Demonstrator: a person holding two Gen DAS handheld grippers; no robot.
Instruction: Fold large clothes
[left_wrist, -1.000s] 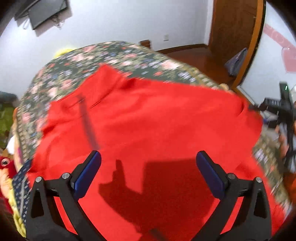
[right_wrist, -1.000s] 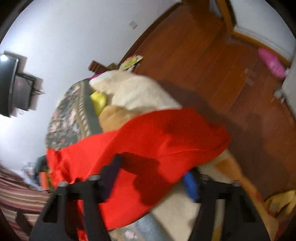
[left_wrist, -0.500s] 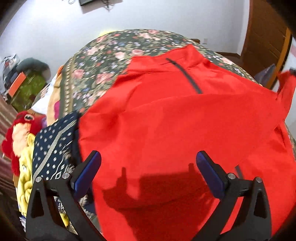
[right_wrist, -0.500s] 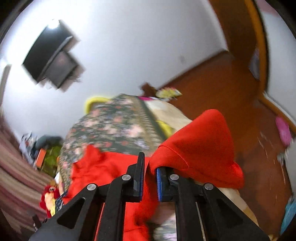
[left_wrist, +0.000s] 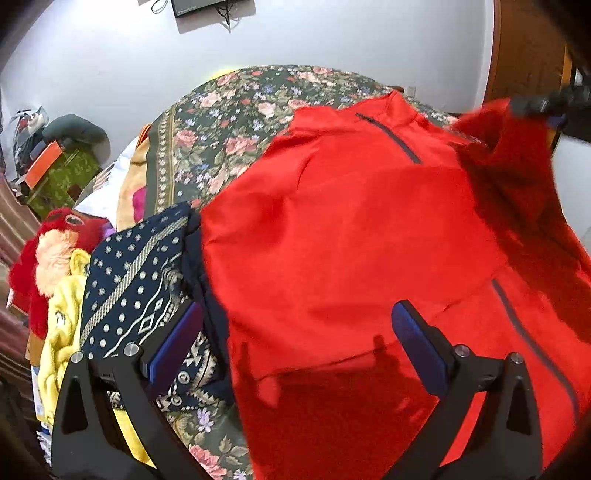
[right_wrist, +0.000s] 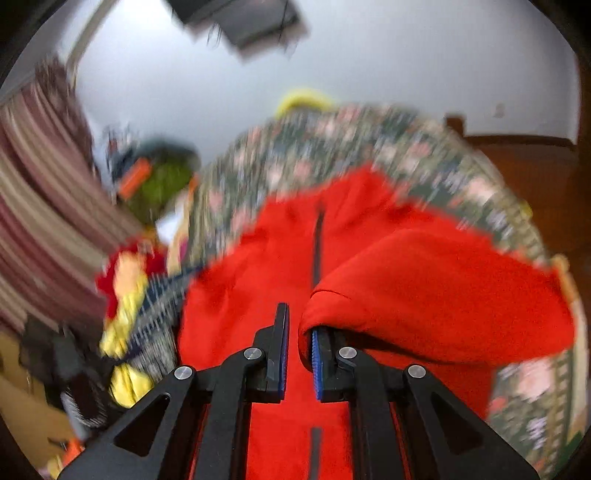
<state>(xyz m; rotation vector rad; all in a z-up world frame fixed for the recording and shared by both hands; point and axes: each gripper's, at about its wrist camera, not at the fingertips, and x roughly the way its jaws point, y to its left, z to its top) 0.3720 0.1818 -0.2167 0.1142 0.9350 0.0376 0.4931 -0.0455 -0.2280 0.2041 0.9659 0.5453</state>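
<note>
Soft matte red fleece jacket (left_wrist: 351, 229); flowered woven bedspread (left_wrist: 236, 122) beneath.

You can read no text, label, brand, number or sign in either view; the right wrist view is blurred throughout, and the left wrist view shows only woven patterns, no lettering.

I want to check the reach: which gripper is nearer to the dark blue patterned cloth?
Left. The left gripper hangs open with one finger directly over the patterned cloth; the right gripper is shut on the red jacket, farther off.
</note>
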